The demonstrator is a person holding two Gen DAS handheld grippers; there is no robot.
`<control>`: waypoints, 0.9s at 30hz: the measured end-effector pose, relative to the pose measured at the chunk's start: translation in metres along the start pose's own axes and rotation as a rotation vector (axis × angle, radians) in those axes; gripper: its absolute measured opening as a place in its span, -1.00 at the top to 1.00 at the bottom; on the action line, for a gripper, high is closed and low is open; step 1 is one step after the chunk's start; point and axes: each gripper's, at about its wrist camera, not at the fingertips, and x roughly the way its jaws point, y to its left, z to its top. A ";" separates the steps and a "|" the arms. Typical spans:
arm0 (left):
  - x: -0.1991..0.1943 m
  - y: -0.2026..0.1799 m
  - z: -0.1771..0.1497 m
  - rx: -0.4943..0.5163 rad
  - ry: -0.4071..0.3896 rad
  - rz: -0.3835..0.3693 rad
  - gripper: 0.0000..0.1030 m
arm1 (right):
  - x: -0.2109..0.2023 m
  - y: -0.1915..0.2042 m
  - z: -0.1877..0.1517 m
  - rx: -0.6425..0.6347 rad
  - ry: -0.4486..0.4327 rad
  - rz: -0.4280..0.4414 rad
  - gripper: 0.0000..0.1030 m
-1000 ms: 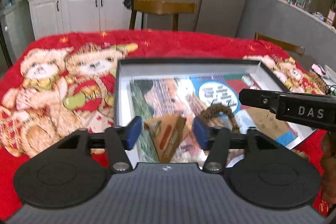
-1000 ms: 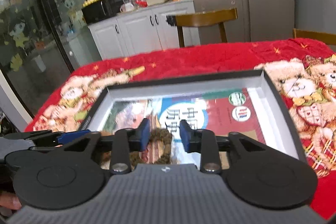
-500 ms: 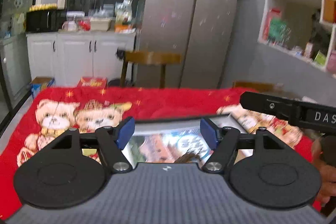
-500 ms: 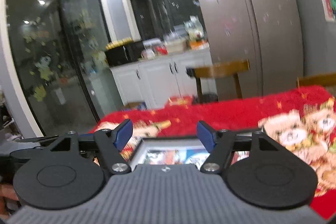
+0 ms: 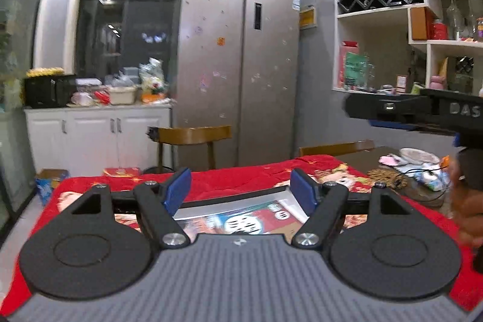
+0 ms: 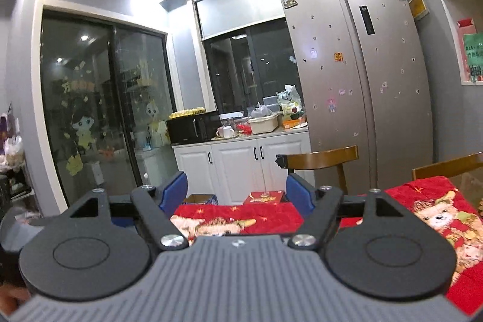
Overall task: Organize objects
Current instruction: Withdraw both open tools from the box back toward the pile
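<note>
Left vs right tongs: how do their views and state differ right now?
The left tongs frame the open box; the right tongs frame only the red tablecloth. The left view shows the right tongs' body; the right view shows little of the left. Both are open and empty.
</note>
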 end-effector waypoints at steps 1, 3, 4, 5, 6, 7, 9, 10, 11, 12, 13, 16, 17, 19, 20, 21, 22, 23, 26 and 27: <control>-0.008 -0.002 -0.008 0.009 -0.003 0.015 -0.49 | -0.007 0.000 -0.005 -0.002 -0.008 0.000 -0.59; -0.017 -0.003 -0.026 0.033 0.002 0.034 -0.49 | -0.020 0.001 -0.015 0.003 -0.020 0.007 -0.59; -0.018 -0.005 -0.036 0.046 0.007 0.046 -0.49 | -0.025 0.001 -0.021 0.010 -0.021 0.007 -0.59; -0.020 -0.006 -0.044 0.061 0.010 0.059 -0.49 | -0.029 0.002 -0.027 0.019 -0.023 0.004 -0.59; -0.020 -0.005 -0.051 0.072 0.016 0.072 -0.49 | -0.031 0.003 -0.034 0.033 -0.031 -0.006 -0.59; -0.017 -0.003 -0.060 0.077 0.029 0.092 -0.49 | -0.032 0.004 -0.041 0.042 -0.038 -0.020 -0.59; -0.010 -0.001 -0.074 0.086 0.051 0.133 -0.49 | -0.027 0.007 -0.054 0.043 -0.035 -0.040 -0.59; -0.006 0.001 -0.081 0.092 0.058 0.151 -0.49 | -0.022 0.009 -0.062 0.041 -0.028 -0.041 -0.59; -0.004 0.002 -0.087 0.094 0.061 0.166 -0.49 | -0.018 0.010 -0.068 0.039 -0.020 -0.039 -0.59; -0.001 0.003 -0.093 0.093 0.068 0.173 -0.49 | -0.011 0.011 -0.076 0.037 -0.001 -0.033 -0.59; 0.002 0.005 -0.099 0.093 0.079 0.168 -0.49 | -0.005 0.011 -0.083 0.036 0.018 -0.030 -0.59; 0.011 0.004 -0.116 0.093 0.126 0.124 -0.49 | 0.012 0.008 -0.104 0.045 0.076 -0.002 -0.59; 0.016 0.005 -0.120 0.097 0.138 0.110 -0.50 | 0.018 0.005 -0.110 0.049 0.098 0.009 -0.59; 0.025 0.010 -0.130 0.088 0.185 0.081 -0.49 | 0.028 0.002 -0.121 0.042 0.153 0.040 -0.59; 0.031 0.012 -0.133 0.078 0.221 0.075 -0.49 | 0.033 0.000 -0.126 0.037 0.183 0.058 -0.59; 0.036 0.016 -0.138 0.061 0.254 0.072 -0.49 | 0.036 0.000 -0.133 0.035 0.209 0.070 -0.59; 0.043 0.019 -0.141 0.043 0.287 0.069 -0.49 | 0.040 -0.001 -0.139 0.035 0.234 0.072 -0.59; 0.047 0.022 -0.144 0.033 0.311 0.070 -0.49 | 0.043 -0.002 -0.144 0.037 0.257 0.069 -0.59; 0.056 0.026 -0.154 0.025 0.353 0.086 -0.49 | 0.049 -0.005 -0.154 0.039 0.302 0.071 -0.57; 0.059 0.027 -0.154 0.019 0.361 0.081 -0.49 | 0.049 -0.005 -0.155 0.034 0.305 0.077 -0.57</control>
